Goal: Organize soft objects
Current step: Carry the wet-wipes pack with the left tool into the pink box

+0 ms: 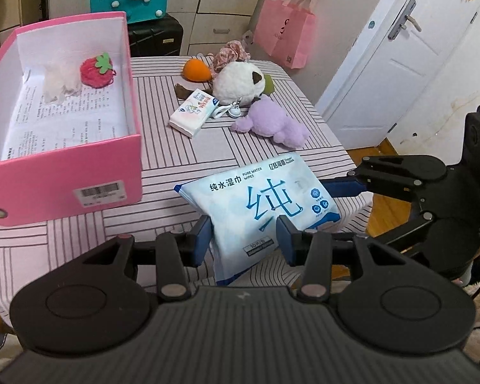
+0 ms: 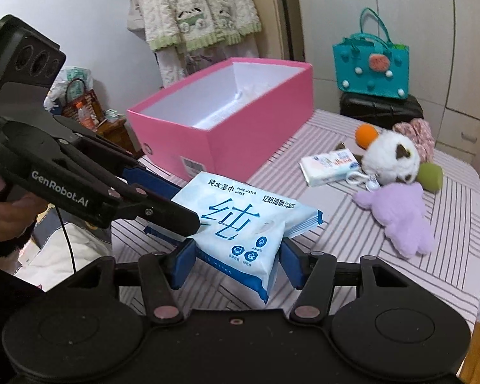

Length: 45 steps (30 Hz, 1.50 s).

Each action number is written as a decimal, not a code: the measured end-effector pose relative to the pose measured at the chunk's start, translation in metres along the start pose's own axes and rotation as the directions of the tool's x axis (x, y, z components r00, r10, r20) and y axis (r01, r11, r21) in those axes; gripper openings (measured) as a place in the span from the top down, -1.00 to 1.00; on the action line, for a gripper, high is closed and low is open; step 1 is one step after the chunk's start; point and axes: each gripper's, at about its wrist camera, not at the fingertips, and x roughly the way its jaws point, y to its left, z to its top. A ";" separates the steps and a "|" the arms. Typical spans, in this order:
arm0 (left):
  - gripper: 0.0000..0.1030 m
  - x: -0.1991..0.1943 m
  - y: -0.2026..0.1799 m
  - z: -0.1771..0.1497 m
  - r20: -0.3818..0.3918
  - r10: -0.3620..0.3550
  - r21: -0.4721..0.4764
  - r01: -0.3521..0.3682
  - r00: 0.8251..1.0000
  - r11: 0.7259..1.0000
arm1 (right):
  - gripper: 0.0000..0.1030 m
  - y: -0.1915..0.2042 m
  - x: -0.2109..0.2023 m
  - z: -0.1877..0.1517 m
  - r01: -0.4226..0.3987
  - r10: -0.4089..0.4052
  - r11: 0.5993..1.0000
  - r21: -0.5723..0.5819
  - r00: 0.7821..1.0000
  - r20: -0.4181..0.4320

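Both grippers are pinching one pack of wet wipes [image 1: 265, 204] above the striped table [image 1: 182, 153].

One pink box [image 1: 80, 166] is sitting at the table's edge, holding a strawberry toy [image 1: 96, 68] and a pale fluffy item [image 1: 62, 78] on printed paper. I am clamping the pack's near end in my left gripper [image 1: 244, 240], pads pressing its sides, while my right gripper [image 2: 236, 264] is squeezing the other end. Neither is spread wide.

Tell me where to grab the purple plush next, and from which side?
Grip the purple plush across its thick middle, coming from above. It lies flat on the striped table, its near side open, while the panda plush crowds its far end. A soft body should squash between gripper fingers.
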 end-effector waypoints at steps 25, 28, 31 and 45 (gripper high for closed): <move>0.16 -0.073 0.016 -0.006 0.009 0.041 -0.025 -0.041 0.999 0.999 | -0.17 0.055 -0.018 0.053 -0.060 0.073 0.984 -0.167 0.994 0.075; 0.16 -0.083 0.023 -0.003 0.047 0.057 -0.029 -0.056 0.997 0.998 | -0.06 0.060 -0.014 0.064 -0.048 0.065 0.981 -0.186 0.994 0.088; 0.16 -0.088 0.035 0.006 0.086 0.083 -0.041 -0.079 0.993 0.996 | 0.08 0.061 -0.009 0.075 -0.050 0.070 0.980 -0.195 0.993 0.098; 0.16 -0.066 0.120 0.082 0.176 0.120 -0.109 -0.102 0.977 0.989 | 0.33 0.034 0.056 0.157 0.007 0.016 0.986 -0.166 0.990 0.137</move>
